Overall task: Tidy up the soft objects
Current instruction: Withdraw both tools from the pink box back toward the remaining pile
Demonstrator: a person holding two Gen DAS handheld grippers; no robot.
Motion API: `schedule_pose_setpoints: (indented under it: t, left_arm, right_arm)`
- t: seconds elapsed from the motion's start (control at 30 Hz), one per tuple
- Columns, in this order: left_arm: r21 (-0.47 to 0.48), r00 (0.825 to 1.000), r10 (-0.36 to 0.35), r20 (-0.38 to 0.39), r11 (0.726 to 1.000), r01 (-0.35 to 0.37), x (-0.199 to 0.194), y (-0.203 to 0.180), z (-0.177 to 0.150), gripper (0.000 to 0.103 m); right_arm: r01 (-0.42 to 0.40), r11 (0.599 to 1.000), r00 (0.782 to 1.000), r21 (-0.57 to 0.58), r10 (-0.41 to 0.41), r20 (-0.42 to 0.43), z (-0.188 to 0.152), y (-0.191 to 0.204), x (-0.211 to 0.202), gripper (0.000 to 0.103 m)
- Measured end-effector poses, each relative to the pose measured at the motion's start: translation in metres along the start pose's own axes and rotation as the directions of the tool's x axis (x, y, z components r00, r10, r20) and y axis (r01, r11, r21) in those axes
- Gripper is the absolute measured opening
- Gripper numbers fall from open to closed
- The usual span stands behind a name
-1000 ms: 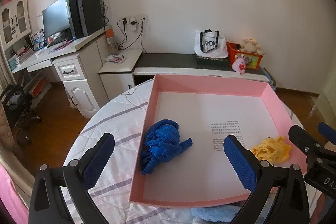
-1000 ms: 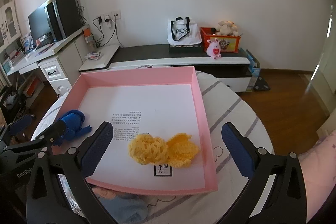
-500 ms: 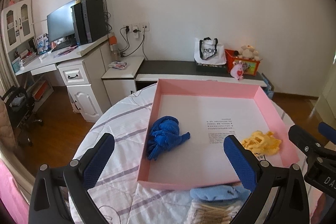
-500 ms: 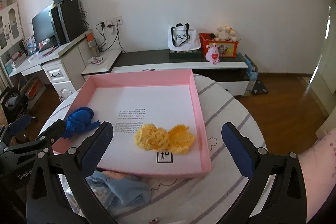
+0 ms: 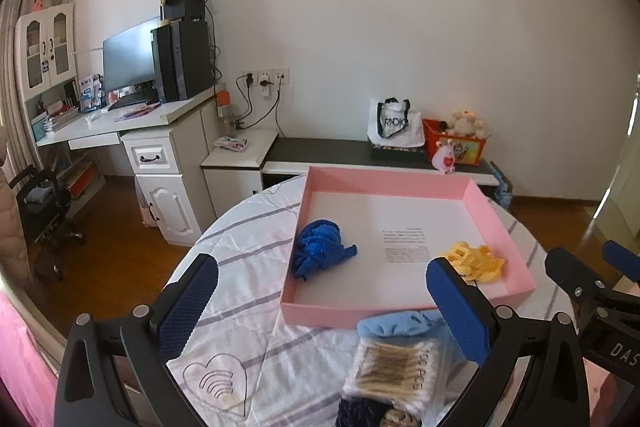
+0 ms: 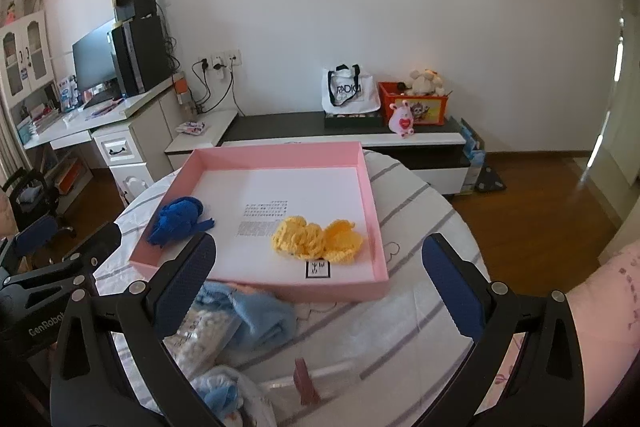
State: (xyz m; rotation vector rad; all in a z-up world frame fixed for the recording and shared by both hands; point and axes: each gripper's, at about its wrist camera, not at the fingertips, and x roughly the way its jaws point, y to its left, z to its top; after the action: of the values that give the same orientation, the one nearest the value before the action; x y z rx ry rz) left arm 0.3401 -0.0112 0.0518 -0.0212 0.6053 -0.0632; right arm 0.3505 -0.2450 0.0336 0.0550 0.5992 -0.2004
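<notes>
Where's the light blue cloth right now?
The light blue cloth lies on the table just outside the near wall of the pink tray, beside a cotton swab pack, low in both wrist views.

Wide bare floor across the middle of the pink tray (image 6: 256,151), between blue knit (image 6: 178,221) at left wall and yellow knit (image 6: 316,241) near right wall. Near approach crowded by light-blue cloth (image 6: 256,317) and cotton-swab pack (image 5: 394,367).
</notes>
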Motion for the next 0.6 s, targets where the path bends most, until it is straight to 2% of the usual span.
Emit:
schedule_pose_setpoints:
  t: [0.2,0.6]
  left_arm:
    - [0.005,1.000,0.008,0.030,1.000,-0.008,-0.029,-0.001,-0.014,0.103]
    - [0.009,0.991,0.007,0.131,1.000,-0.008,-0.097,-0.004,-0.042,0.103]
  right_arm:
    - [-0.007,1.000,1.000,-0.006,0.007,0.028,-0.010,0.002,-0.027,0.103]
    - [0.003,1.000,0.990,-0.024,0.000,0.143,-0.023,0.000,-0.093,0.103]
